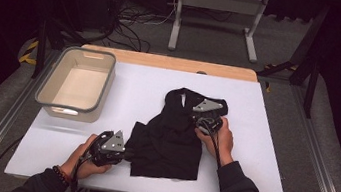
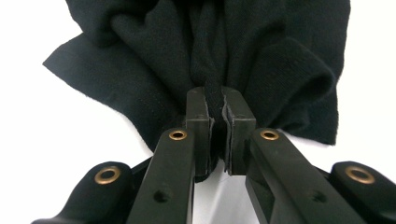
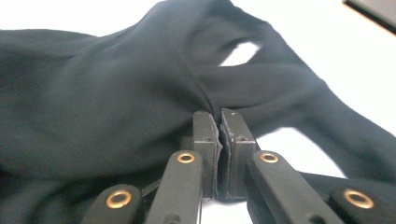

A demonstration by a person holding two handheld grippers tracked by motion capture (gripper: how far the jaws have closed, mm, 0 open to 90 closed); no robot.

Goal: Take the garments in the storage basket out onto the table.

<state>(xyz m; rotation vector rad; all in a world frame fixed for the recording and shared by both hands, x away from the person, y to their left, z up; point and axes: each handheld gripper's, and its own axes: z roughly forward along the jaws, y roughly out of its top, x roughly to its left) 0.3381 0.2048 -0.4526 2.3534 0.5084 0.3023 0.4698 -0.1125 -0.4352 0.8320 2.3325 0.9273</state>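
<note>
The white table (image 1: 261, 154) is carrying a grey bin (image 1: 103, 91) at its far left, seen from the high view. A black garment (image 1: 169, 144) is lying crumpled in the middle. The left gripper (image 2: 218, 105) is pinching a fold of its near left edge between closed jaws. The right gripper (image 3: 219, 123) is clamping cloth at the right side.

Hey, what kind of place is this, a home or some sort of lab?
Probably a lab or recording workspace: a white table on a dark floor with loose cables, and hand-held grippers working a black garment.
</note>
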